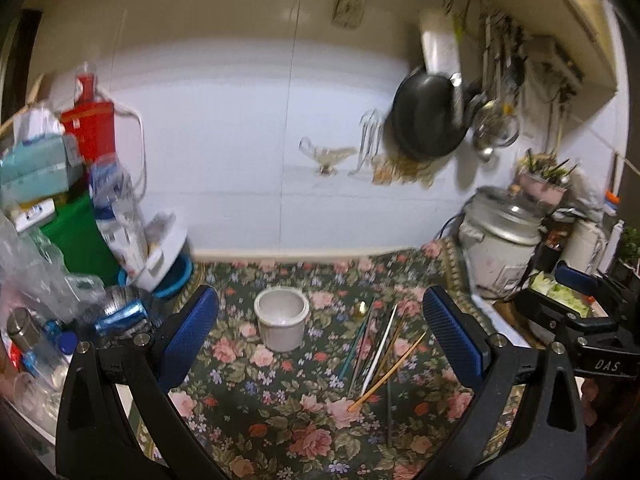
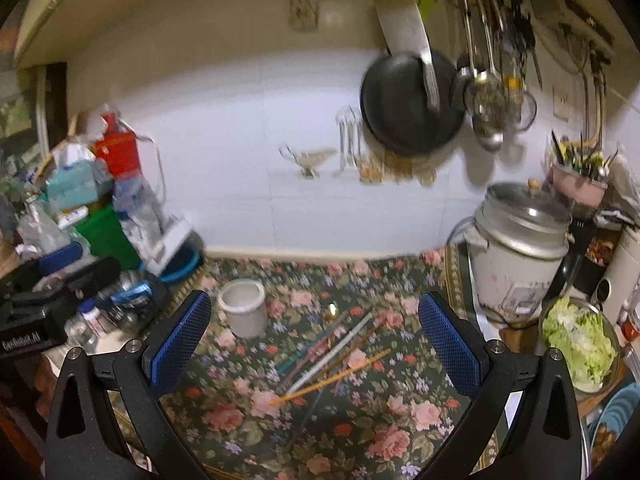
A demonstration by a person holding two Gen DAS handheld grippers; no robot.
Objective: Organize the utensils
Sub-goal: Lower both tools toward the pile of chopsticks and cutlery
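Both grippers hover above the floral tablecloth [image 1: 280,432] with jaws spread wide and nothing between them: the left gripper [image 1: 320,320] and the right gripper [image 2: 316,328]. A loose bundle of chopsticks [image 1: 380,356] lies on the cloth, just right of an upright white ceramic cup [image 1: 281,316], apart from it. A rice cooker [image 2: 520,256] stands at the right.

Both views are dim and warm-toned, lit from above, with the white wall tiles [image 1: 248,128] brightest and a soft shadow cast rightward by the hanging black pan [image 2: 412,100]. Motion blur smears the clutter at the left and the wall items. Fisheye bending curves the edges, and the corners are black.
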